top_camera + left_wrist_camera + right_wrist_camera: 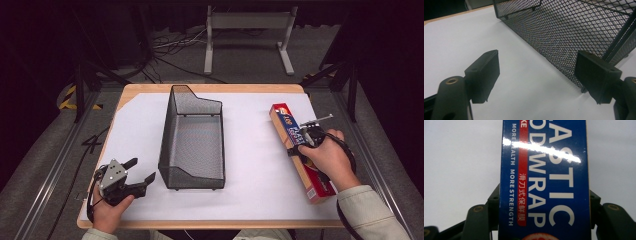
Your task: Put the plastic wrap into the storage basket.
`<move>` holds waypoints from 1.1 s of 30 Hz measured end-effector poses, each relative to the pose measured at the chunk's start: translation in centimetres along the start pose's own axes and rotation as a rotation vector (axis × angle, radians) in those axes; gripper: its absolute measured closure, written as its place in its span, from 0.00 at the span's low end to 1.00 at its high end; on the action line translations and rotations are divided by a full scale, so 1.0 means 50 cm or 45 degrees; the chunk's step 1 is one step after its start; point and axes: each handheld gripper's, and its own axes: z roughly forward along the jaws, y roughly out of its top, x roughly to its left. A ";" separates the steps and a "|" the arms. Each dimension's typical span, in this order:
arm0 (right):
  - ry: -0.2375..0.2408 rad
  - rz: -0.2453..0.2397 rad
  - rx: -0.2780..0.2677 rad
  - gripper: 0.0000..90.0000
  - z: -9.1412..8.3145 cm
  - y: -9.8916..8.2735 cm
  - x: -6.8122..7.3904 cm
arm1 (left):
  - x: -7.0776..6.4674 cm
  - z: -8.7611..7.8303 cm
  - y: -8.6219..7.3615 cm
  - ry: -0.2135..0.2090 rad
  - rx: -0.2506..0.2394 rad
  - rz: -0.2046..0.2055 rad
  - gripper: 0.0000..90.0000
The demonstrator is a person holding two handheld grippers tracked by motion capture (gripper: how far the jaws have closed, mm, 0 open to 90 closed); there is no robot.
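Observation:
A long blue and red plastic wrap box [286, 121] lies slantwise on the white sheet at the right. My right gripper [303, 145] is shut on it near its middle, one jaw against each long side. In the right gripper view the box [544, 170] runs up between the jaws of this gripper [544, 197], its printed top facing the camera. My left gripper [143, 169] rests open near the front left of the table, with nothing between its fingers. It points at the near left corner of a black wire-mesh basket [167, 135]. The left gripper [537, 62] has the basket's mesh wall [564, 37] just ahead.
The white sheet [255, 165] covers most of the wooden table [210, 88]. The empty mesh basket stands in the middle. Beyond the far edge are a grey metal stand [247, 22] and cables on the floor [170, 47].

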 end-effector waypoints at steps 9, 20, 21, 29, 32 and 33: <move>0.003 -0.011 -0.025 0.44 -0.045 0.015 0.014 | 0.000 0.000 0.000 0.003 -0.003 0.001 0.24; 0.037 -0.010 -0.058 0.44 -0.094 0.027 0.032 | -0.001 0.000 0.000 -0.001 0.002 0.001 0.24; 0.039 -0.018 -0.060 0.44 -0.100 0.028 0.034 | -0.001 0.001 0.001 0.001 0.002 0.007 0.24; 0.062 -0.055 -0.074 0.44 -0.130 0.038 0.069 | -0.001 0.000 0.001 0.001 -0.001 0.003 0.24; 0.078 -0.056 -0.083 0.44 -0.133 0.042 0.081 | -0.001 0.000 0.000 0.001 0.001 0.006 0.24; 0.091 -0.059 -0.081 0.44 -0.135 0.044 0.088 | -0.001 0.000 0.000 0.003 0.002 0.005 0.24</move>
